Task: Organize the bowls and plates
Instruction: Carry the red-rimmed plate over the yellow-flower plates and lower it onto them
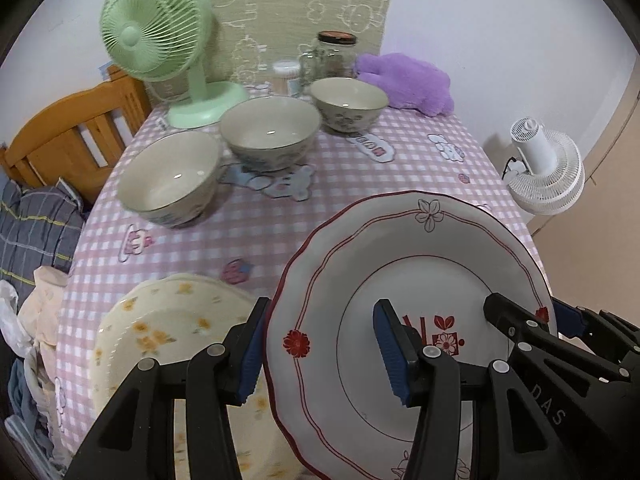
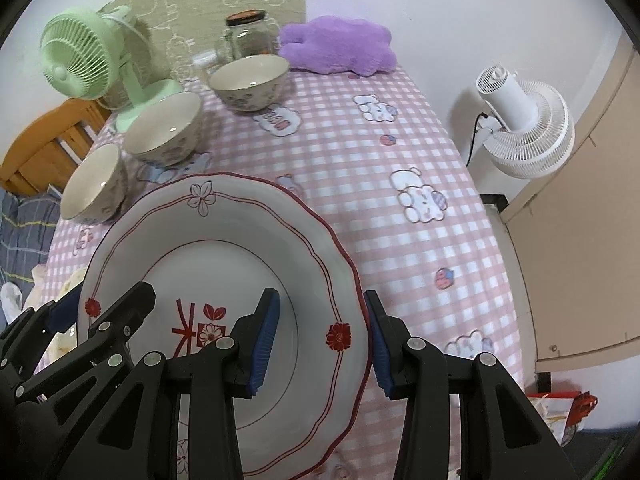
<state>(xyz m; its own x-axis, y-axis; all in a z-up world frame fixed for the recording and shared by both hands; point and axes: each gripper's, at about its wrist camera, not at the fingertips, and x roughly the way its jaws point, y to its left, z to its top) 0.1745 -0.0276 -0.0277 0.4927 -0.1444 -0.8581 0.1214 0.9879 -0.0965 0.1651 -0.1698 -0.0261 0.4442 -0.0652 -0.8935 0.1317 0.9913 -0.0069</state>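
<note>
Left wrist view: surface under pink checked cloth. Red-rimmed white plate lifted above it, tilted, held from both sides. Left gripper jaws clamped across plate's left rim; right gripper jaws clamped across right rim. Yellow-flowered plate lies flat on surface just beside, lower left. Three bowls in diagonal row further back, apart from plates. Green fan, purple plush, glass jar at far edge.
</note>
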